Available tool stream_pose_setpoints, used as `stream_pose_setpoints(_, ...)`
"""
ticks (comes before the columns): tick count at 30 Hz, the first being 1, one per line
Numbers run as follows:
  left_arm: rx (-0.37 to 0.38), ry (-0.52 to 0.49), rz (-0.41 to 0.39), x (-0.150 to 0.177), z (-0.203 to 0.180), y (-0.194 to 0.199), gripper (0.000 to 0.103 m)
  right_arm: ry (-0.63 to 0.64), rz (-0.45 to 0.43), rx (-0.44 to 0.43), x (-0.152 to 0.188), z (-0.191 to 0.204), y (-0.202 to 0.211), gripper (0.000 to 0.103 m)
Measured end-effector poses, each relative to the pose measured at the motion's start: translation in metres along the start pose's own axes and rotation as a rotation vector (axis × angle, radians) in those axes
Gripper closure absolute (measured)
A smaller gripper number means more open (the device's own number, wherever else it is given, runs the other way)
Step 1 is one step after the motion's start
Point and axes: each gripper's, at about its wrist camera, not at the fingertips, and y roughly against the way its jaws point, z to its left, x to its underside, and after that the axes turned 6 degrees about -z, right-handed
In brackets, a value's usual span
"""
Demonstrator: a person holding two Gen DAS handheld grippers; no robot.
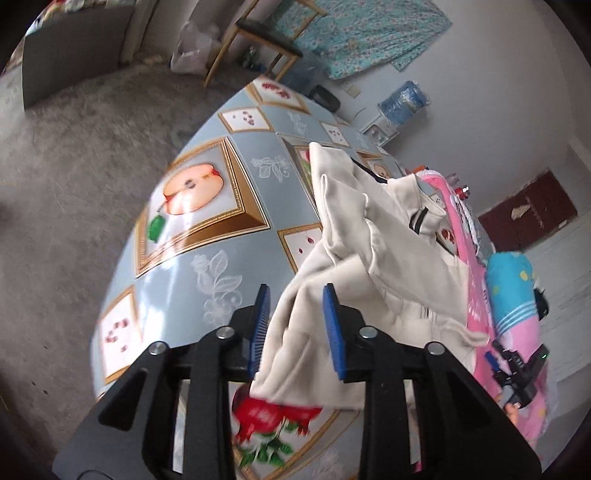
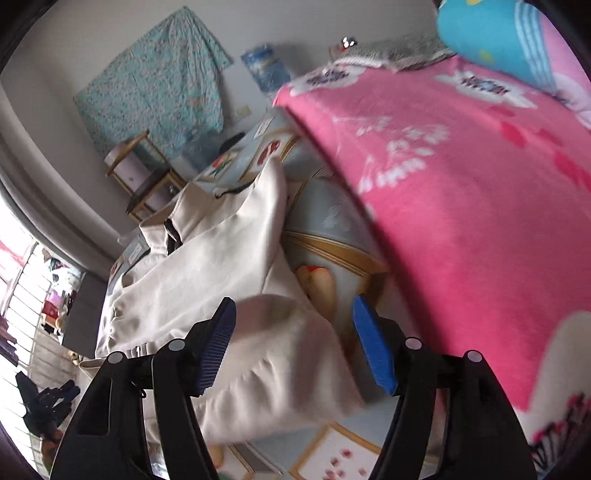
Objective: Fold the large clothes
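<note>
A cream garment (image 1: 369, 236) with a black zip lies bunched on the table's patterned oilcloth (image 1: 207, 206). In the left wrist view, my left gripper (image 1: 297, 328) hovers at the garment's near edge. Its blue pads stand apart, and a fold of cream cloth hangs loose in the gap. In the right wrist view, the same garment (image 2: 207, 266) spreads to the left over the oilcloth (image 2: 332, 229). My right gripper (image 2: 295, 343) is wide open above a rumpled corner of it. Neither pad presses on the cloth.
A pink flowered blanket (image 2: 461, 184) covers the table's right side, with a blue rolled cloth (image 2: 491, 33) on it. The table's rounded edge drops to grey floor (image 1: 74, 166) on the left. A wooden chair (image 1: 266, 33) and a water bottle (image 1: 404, 99) stand beyond.
</note>
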Motion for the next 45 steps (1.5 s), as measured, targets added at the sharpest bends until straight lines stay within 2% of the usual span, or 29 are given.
stream_pose_setpoints(3, 0.017, -0.042, 0.029, 0.021, -0.009, 0.013, 0.063, -0.001, 0.037, -0.013, 0.017, -0.006, 0.013, 0.036)
stream_pose_setpoints(5, 0.036, -0.030, 0.062, 0.038, -0.010, 0.014, 0.059, -0.012, 0.077, -0.026, 0.031, -0.009, 0.016, 0.036)
stream_pose_setpoints(11, 0.122, 0.148, 0.151, 0.077, 0.009, -0.005, 0.043, -0.133, 0.189, -0.133, 0.076, -0.020, 0.018, 0.035)
stream_pose_setpoints(13, 0.172, 0.216, 0.124, 0.078, 0.015, -0.008, 0.034, -0.164, 0.205, -0.147, 0.082, -0.022, 0.011, 0.034)
stream_pose_setpoints(16, 0.197, 0.298, 0.082, 0.075, 0.022, -0.013, 0.033, -0.238, 0.199, -0.166, 0.083, -0.027, -0.002, 0.034)
stream_pose_setpoints(22, 0.121, 0.315, -0.029, 0.075, 0.009, -0.014, 0.034, -0.368, 0.093, -0.161, 0.079, -0.030, -0.021, 0.033)
stream_pose_setpoints(24, 0.084, 0.315, -0.076, 0.077, 0.004, -0.014, 0.037, -0.394, 0.042, -0.136, 0.078, -0.026, -0.026, 0.033)
stream_pose_setpoints(25, 0.051, 0.304, -0.101, 0.077, 0.000, -0.014, 0.043, -0.398, 0.022, -0.122, 0.078, -0.023, -0.028, 0.033)
stream_pose_setpoints(26, 0.020, 0.289, -0.120, 0.078, -0.002, -0.015, 0.048, -0.395, -0.003, -0.102, 0.077, -0.019, -0.030, 0.033)
stream_pose_setpoints(28, -0.062, 0.221, -0.153, 0.079, -0.011, -0.018, 0.064, -0.359, -0.043, -0.058, 0.076, -0.013, -0.031, 0.033)
stream_pose_setpoints(29, -0.091, 0.180, -0.164, 0.079, -0.015, -0.019, 0.067, -0.306, -0.065, -0.022, 0.075, -0.006, -0.033, 0.037)
stream_pose_setpoints(30, -0.120, 0.133, -0.172, 0.078, -0.021, -0.019, 0.074, -0.222, -0.075, 0.033, 0.073, 0.002, -0.034, 0.042)
stream_pose_setpoints(31, -0.143, 0.087, -0.178, 0.079, -0.026, -0.018, 0.080, -0.149, -0.083, 0.072, 0.072, 0.010, -0.036, 0.059)
stream_pose_setpoints(32, -0.176, 0.002, -0.196, 0.079, -0.037, -0.016, 0.085, -0.097, -0.088, 0.094, 0.070, 0.014, -0.036, 0.065)
stream_pose_setpoints(33, -0.208, -0.086, -0.220, 0.082, -0.049, -0.011, 0.090, -0.044, -0.093, 0.116, 0.070, 0.018, -0.035, 0.078)
stream_pose_setpoints(34, -0.238, -0.171, -0.246, 0.084, -0.061, -0.007, 0.093, 0.027, -0.106, 0.134, 0.070, 0.026, -0.030, 0.083)
stream_pose_setpoints(35, -0.268, -0.282, -0.289, 0.089, -0.078, 0.003, 0.095, 0.063, -0.115, 0.143, 0.069, 0.029, -0.024, 0.087)
stream_pose_setpoints(38, -0.296, -0.449, -0.370, 0.097, -0.106, 0.029, 0.097, 0.163, -0.154, 0.154, 0.068, 0.042, 0.005, 0.093)
stream_pose_setpoints(42, -0.253, -0.542, -0.403, 0.100, -0.126, 0.070, 0.097, 0.185, -0.162, 0.110, 0.067, 0.042, 0.043, 0.094)
stream_pose_setpoints(45, -0.233, -0.572, -0.384, 0.102, -0.127, 0.101, 0.097, 0.191, -0.132, 0.085, 0.074, 0.031, 0.071, 0.094)
